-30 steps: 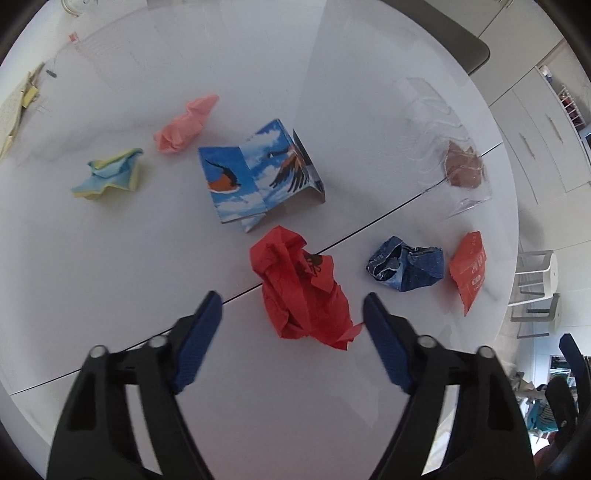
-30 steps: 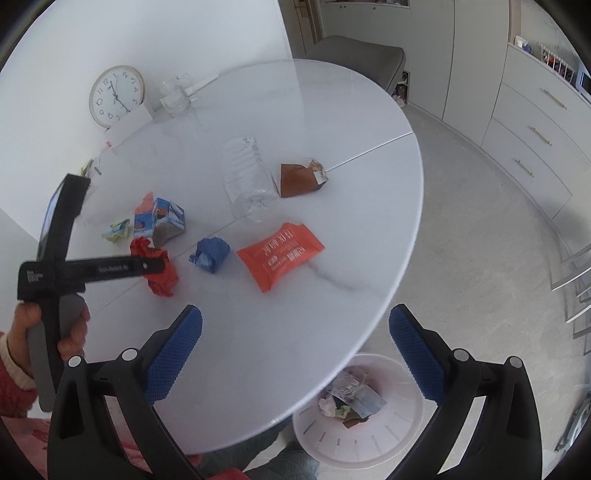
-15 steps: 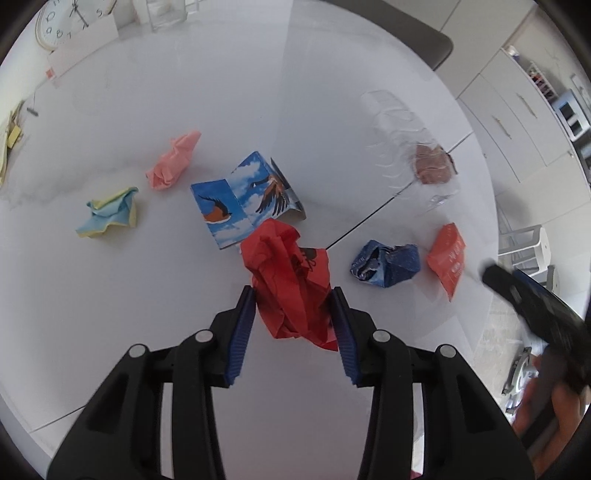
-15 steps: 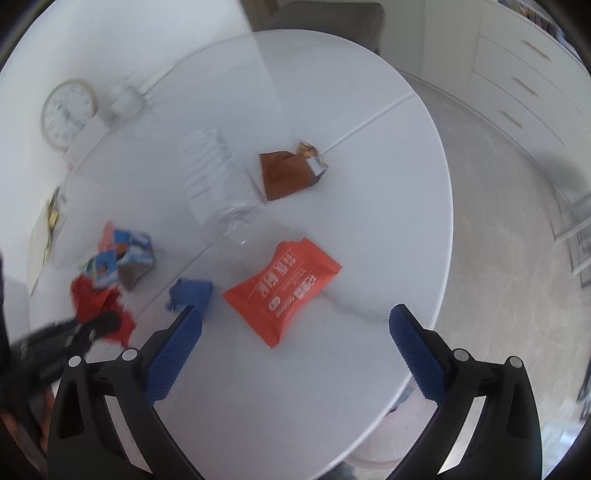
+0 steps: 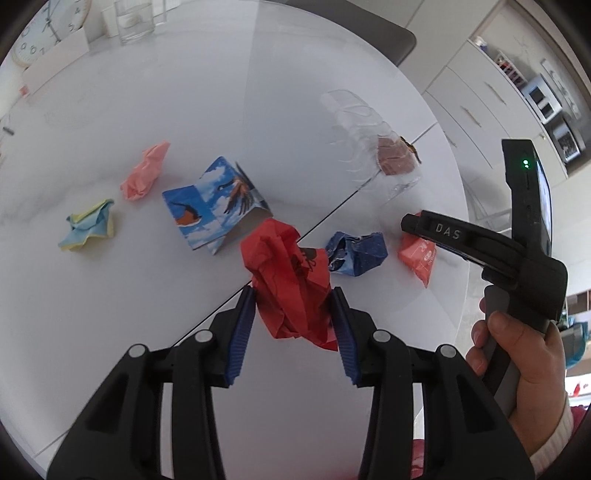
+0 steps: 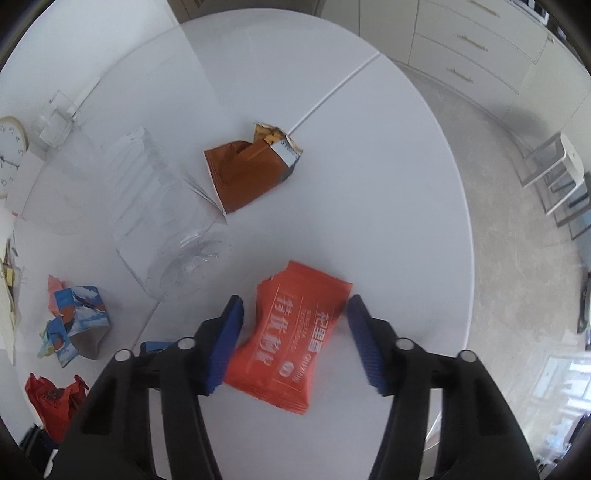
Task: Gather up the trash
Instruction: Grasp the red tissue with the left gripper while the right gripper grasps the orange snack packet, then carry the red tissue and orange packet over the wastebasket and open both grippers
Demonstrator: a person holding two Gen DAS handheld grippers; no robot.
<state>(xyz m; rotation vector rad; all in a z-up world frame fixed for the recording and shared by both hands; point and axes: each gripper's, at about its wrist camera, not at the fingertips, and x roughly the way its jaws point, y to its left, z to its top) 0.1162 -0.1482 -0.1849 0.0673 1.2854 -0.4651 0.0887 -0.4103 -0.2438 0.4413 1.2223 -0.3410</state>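
Note:
My left gripper (image 5: 293,326) is shut on a crumpled red paper (image 5: 291,284) and holds it above the white round table (image 5: 110,295). My right gripper (image 6: 295,332) is open, its jaws on either side of an orange snack packet (image 6: 295,332) that lies flat on the table; it has not closed on it. The red paper also shows in the right wrist view (image 6: 51,402). Other trash on the table: a crumpled blue wrapper (image 5: 356,253), a bird-print carton (image 5: 214,206), a pink paper ball (image 5: 146,171), a yellow-blue paper ball (image 5: 88,229), a brown snack bag (image 6: 251,170).
A clear plastic container (image 6: 162,221) lies on its side mid-table. A glass (image 5: 135,20) and a wall clock (image 5: 40,33) stand at the far edge. White cabinets (image 6: 480,48) and a stool (image 6: 561,173) stand beyond the table's right edge.
My left gripper closed on the red paper and lifted it. My right gripper came down over the table, narrowed its jaws and now straddles the orange packet.

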